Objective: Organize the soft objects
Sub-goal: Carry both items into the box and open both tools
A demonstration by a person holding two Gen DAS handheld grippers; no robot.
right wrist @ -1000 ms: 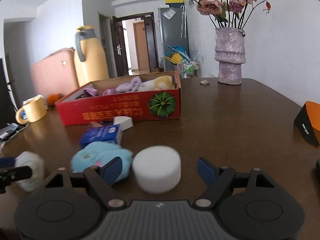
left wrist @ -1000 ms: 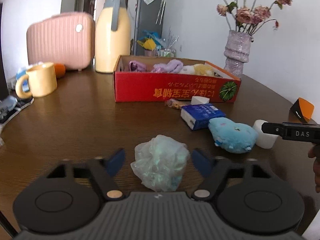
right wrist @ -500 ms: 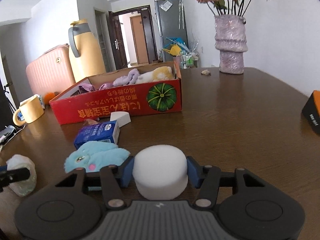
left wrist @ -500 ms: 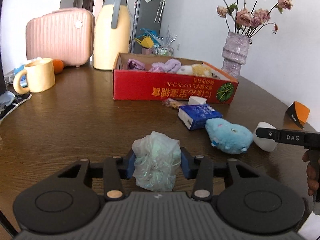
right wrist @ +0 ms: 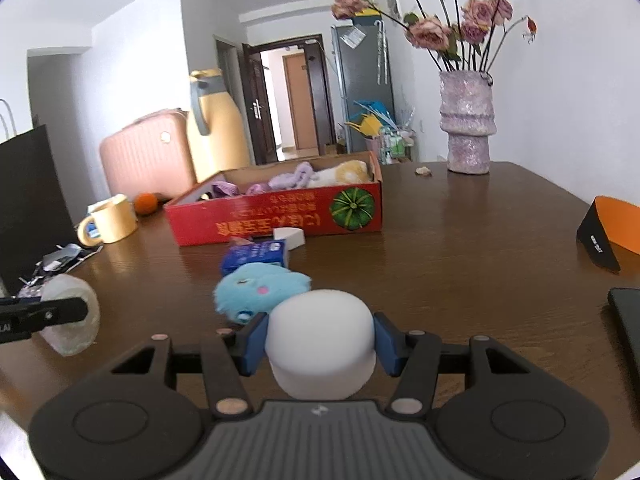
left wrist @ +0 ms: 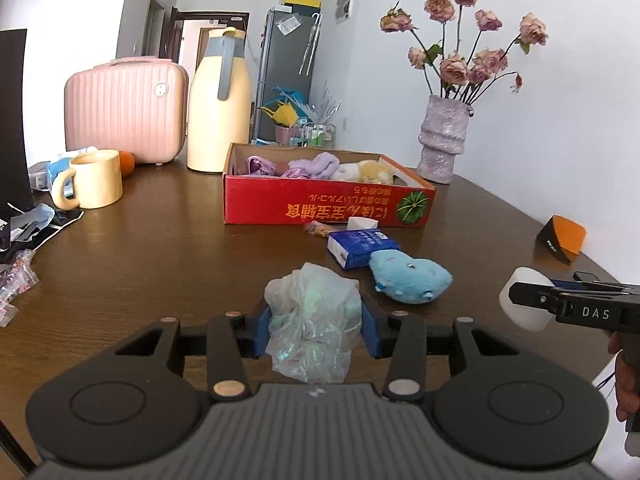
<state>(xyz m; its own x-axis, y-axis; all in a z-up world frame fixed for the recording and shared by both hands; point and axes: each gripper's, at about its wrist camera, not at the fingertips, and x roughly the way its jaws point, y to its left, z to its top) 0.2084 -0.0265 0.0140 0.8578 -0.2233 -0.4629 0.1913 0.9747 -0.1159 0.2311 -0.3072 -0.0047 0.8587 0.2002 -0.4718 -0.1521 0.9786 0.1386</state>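
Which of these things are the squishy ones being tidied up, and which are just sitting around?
For the job:
- crinkly bag ball, in the left tool
- white sponge, in the right tool
- blue plush toy
- red box, with soft toys already inside

Just lying about:
- yellow mug
- pink case
- yellow flask
- flower vase
- blue packet

Each handheld gripper, left gripper [left wrist: 314,330] and right gripper [right wrist: 319,342], has a matte black body with two round discs, a ribbed grey centre panel, brass-coloured pivot pins and blue finger pads [right wrist: 253,340]. White letters "DAS" mark one finger's side.
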